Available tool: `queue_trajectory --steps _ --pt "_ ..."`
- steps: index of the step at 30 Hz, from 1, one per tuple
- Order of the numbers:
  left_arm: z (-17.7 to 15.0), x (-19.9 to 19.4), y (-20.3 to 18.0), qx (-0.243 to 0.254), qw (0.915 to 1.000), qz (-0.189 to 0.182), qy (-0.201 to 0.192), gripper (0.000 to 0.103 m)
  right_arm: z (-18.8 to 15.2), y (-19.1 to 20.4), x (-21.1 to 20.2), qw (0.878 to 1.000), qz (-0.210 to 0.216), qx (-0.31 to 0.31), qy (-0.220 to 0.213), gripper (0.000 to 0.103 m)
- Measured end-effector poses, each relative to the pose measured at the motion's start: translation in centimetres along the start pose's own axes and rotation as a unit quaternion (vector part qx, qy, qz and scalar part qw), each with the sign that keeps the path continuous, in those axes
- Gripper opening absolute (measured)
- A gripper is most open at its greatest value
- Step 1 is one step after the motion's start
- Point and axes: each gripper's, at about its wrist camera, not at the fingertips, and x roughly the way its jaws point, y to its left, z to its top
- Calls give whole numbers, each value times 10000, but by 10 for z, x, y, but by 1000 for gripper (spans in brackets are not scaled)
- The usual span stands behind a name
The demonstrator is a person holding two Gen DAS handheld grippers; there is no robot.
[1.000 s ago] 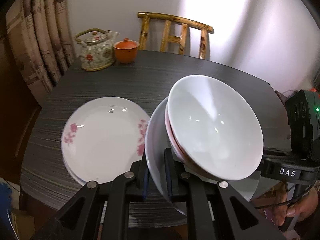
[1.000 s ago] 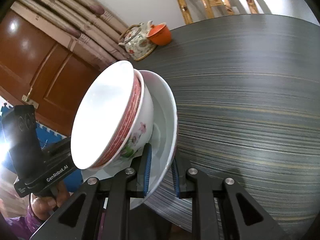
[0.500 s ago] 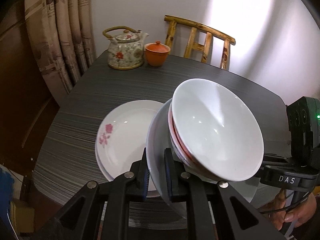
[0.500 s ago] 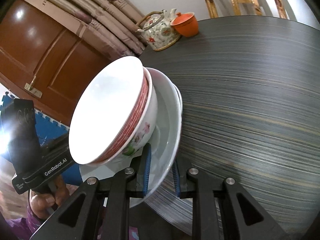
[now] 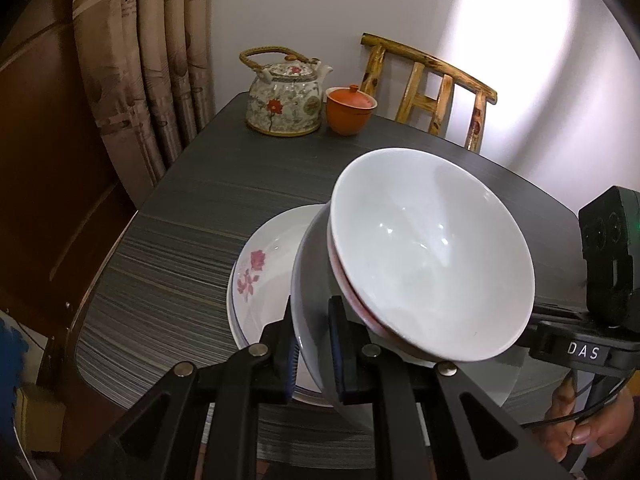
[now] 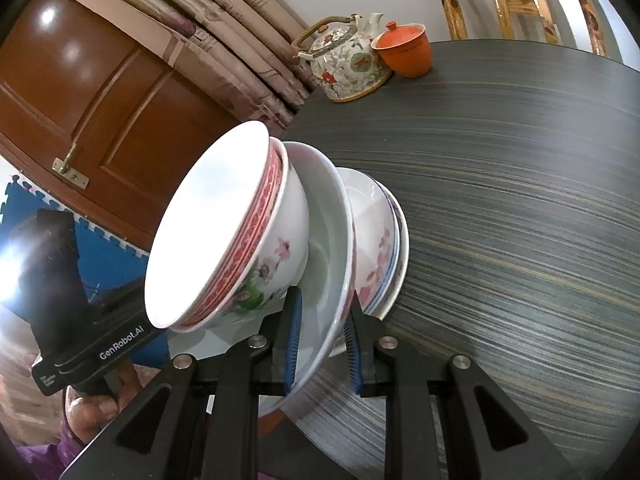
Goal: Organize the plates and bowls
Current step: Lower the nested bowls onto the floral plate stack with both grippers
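A white plate (image 5: 310, 312) (image 6: 334, 240) hangs in the air, carrying nested bowls (image 5: 428, 256) (image 6: 224, 232) with red-patterned rims and flowers outside. My left gripper (image 5: 312, 344) is shut on the plate's left rim. On the opposite rim my right gripper (image 6: 320, 344) is shut as well. Below and partly under the carried plate lies a stack of white plates with pink flowers (image 5: 264, 276) (image 6: 380, 248) on the dark table (image 5: 192, 240) (image 6: 520, 200). Whether the carried plate touches that stack is hidden.
A floral teapot (image 5: 284, 100) (image 6: 348, 60) and an orange lidded cup (image 5: 350, 110) (image 6: 404, 50) stand at the table's far corner. A wooden chair (image 5: 432, 88) (image 6: 508, 0) is behind the table. Curtains (image 5: 156, 60) and a brown door (image 6: 88, 80) flank the left side.
Both grippers have carried the plate with the bowls leftwards, so it now overlaps the flowered plate stack. The grips are unchanged.
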Motion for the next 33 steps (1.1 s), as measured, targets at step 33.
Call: queue_trajectory --steps 33 --pt "0 32 26 -233 9992 190 263 13 16 -6 43 9996 139 25 253 20"
